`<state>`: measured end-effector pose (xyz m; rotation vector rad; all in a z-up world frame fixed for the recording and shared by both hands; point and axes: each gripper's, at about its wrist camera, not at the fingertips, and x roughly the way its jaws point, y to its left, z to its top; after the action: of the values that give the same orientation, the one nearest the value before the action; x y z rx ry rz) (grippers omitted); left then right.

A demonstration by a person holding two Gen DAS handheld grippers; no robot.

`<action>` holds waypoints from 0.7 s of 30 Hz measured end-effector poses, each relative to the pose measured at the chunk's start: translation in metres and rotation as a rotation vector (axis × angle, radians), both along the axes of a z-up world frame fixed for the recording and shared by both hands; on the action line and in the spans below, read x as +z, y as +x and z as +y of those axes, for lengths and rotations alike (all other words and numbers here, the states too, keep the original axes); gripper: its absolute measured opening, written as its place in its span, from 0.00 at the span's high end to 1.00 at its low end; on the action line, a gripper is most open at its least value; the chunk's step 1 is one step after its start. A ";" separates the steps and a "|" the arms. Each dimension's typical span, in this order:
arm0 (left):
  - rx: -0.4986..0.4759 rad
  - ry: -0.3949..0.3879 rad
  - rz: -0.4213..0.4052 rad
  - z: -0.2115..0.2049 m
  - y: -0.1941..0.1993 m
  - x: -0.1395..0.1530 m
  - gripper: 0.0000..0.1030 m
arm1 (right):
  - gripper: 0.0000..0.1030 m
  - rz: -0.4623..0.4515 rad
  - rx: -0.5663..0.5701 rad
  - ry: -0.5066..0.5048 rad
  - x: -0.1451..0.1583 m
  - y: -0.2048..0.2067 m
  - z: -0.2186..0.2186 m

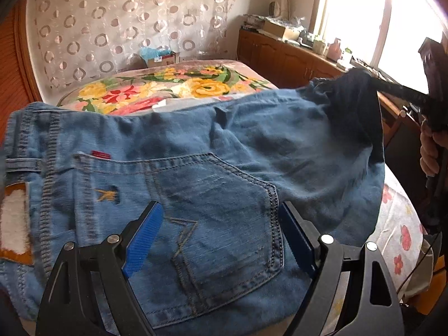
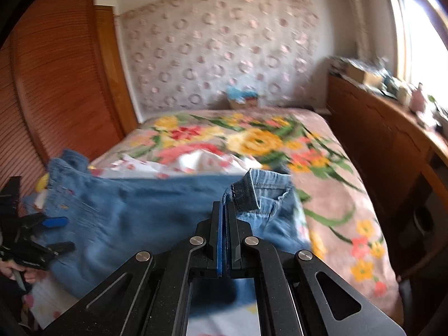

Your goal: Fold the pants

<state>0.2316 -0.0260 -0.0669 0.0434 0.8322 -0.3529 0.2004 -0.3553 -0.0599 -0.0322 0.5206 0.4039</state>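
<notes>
Blue denim pants point(image 1: 212, 151) lie across the near end of the bed, back pocket up. My left gripper point(image 1: 221, 215) is open, its blue-padded fingers point(image 1: 145, 238) astride the back pocket, just above the cloth. My right gripper point(image 2: 224, 210) is shut on the pants point(image 2: 145, 210) at a hem edge and lifts that end off the bed. In the left wrist view it appears at the far right point(image 1: 372, 84), holding the raised cloth. In the right wrist view the left gripper point(image 2: 56, 232) shows open at the far left over the waistband.
The bed carries a floral blanket point(image 2: 280, 140) and a white flowered sheet point(image 2: 196, 162) under the pants. A wooden cabinet point(image 2: 378, 145) with clutter runs along the right under a bright window. A wooden slatted wardrobe point(image 2: 56, 84) stands left. A cardboard box point(image 1: 159, 58) sits by the wall.
</notes>
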 end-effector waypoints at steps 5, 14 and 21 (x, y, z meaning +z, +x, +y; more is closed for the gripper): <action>0.037 -0.013 -0.025 0.019 -0.011 0.009 0.17 | 0.99 -0.025 0.164 -0.002 0.011 -0.010 0.058; 0.092 -0.021 -0.030 0.047 -0.021 0.006 0.17 | 0.93 0.066 0.340 -0.031 -0.013 -0.014 0.119; 0.086 -0.042 -0.035 0.040 -0.008 0.008 0.17 | 0.69 0.058 0.254 -0.053 -0.006 0.006 0.107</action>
<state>0.2236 0.0139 -0.0593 -0.0247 0.7893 -0.2878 0.2067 -0.2480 -0.0660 -0.1385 0.5868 0.6406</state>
